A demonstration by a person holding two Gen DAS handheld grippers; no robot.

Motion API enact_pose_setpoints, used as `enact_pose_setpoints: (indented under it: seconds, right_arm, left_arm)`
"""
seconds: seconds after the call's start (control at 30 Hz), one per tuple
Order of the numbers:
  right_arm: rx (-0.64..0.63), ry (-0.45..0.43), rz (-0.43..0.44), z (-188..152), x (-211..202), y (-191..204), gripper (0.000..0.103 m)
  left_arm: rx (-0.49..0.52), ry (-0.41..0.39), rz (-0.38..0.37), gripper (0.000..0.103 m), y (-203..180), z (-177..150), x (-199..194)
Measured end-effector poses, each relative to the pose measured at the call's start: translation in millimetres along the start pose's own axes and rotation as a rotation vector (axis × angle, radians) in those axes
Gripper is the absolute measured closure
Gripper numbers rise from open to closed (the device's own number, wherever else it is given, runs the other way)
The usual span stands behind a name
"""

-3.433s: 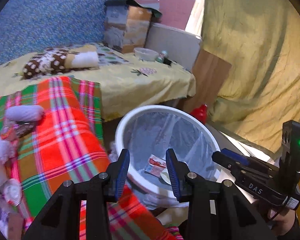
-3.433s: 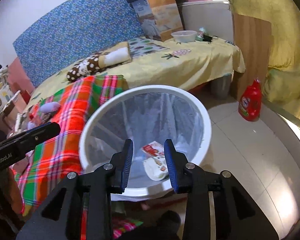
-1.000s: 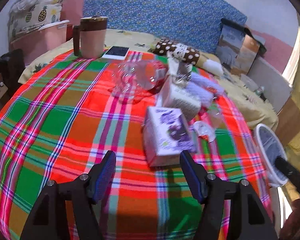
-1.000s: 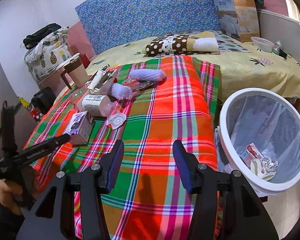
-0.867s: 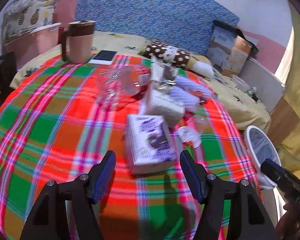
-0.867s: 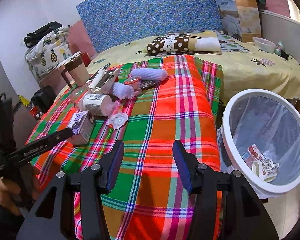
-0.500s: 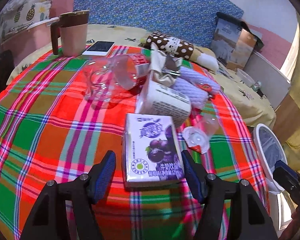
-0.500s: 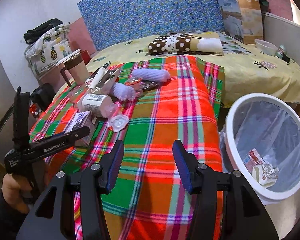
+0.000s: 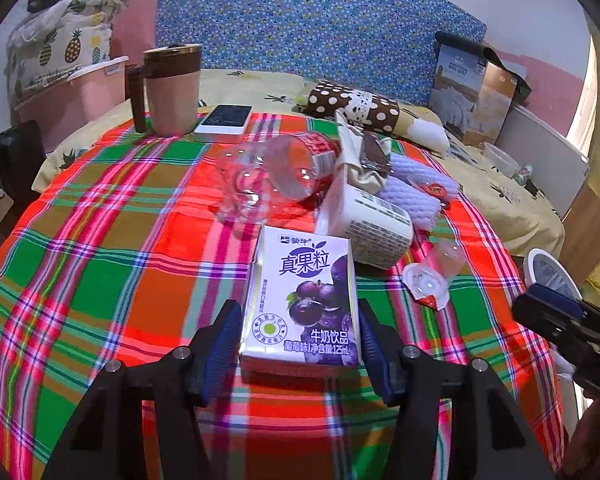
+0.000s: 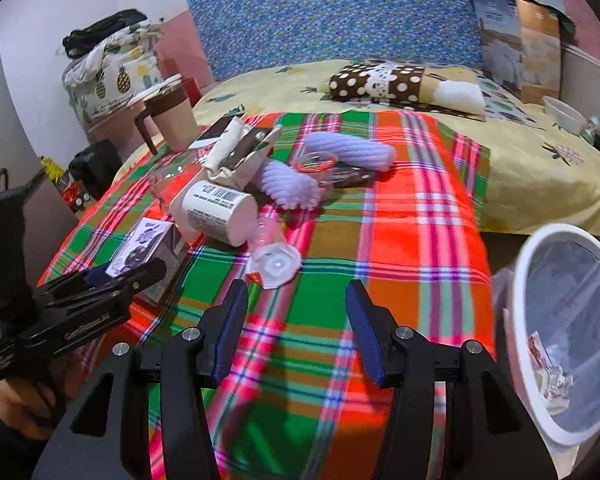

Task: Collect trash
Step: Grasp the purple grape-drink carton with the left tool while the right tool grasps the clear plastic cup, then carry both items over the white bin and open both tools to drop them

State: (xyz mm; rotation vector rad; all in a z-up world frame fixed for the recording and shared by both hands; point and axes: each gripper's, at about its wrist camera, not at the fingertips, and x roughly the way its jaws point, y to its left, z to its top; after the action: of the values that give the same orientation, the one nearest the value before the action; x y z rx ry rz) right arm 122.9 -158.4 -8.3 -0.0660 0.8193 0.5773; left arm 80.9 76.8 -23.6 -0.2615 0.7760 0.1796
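While my left gripper closes around the purple grape milk carton, its printed label reads "125mL". My right gripper hovers spread and empty over the plaid cloth.

We are viewing the plaid-covered tabletop bearing a juice carton, crushed bottle, mug and phone.
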Motion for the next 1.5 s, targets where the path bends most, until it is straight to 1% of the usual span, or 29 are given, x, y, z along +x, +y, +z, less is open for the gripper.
enact_pose_setpoints:
  seconds: [0.17,0.3,0.53,0.57,0.6,0.63,0.67,0.87,1.07,1.27,1.5]
  right_arm:
    - [-0.024,0.035,-0.002,5,19,9,0.051]
    - [-0.046,0.056,-0.02,11,31,15,0.051]
    - [-0.069,0.062,-0.033,23,48,22,0.051]
    - [-0.069,0.062,-0.03,24,51,22,0.052]
    - [-0.068,0.062,-0.027,24,52,23,0.062]
    - [-0.066,0.064,-0.028,24,53,22,0.069]
    - [-0.061,0.067,-0.028,23,53,22,0.071]
    - [-0.029,0.045,-0.022,16,36,16,0.071]
    - [0.001,0.009,-0.02,10,9,8,0.071]
    - [0.043,-0.025,-0.043,1,-17,-12,0.071]
    - [0.101,-0.068,-0.094,-8,-41,-41,0.071]
  left_arm:
    - [-0.007,-0.006,-0.001,0.046,11,2,-3]
    - [-0.009,-0.007,-0.004,0.046,17,4,-2]
    - [-0.014,0.009,-0.011,0.046,21,4,4]
    - [-0.013,0.009,-0.013,0.046,21,4,4]
    - [-0.013,0.01,-0.013,0.046,21,5,5]
    - [-0.012,0.008,-0.012,0.046,21,4,4]
    - [-0.011,0.006,-0.011,0.046,21,5,4]
    - [0.001,-0.009,-0.007,0.046,15,4,-5]
    - [0.023,-0.021,-0.031,0.046,-1,2,-18]
    - [0.077,-0.032,-0.077,0.046,-33,0,-29]
    - [0.164,-0.031,-0.141,0.046,-82,0,-34]
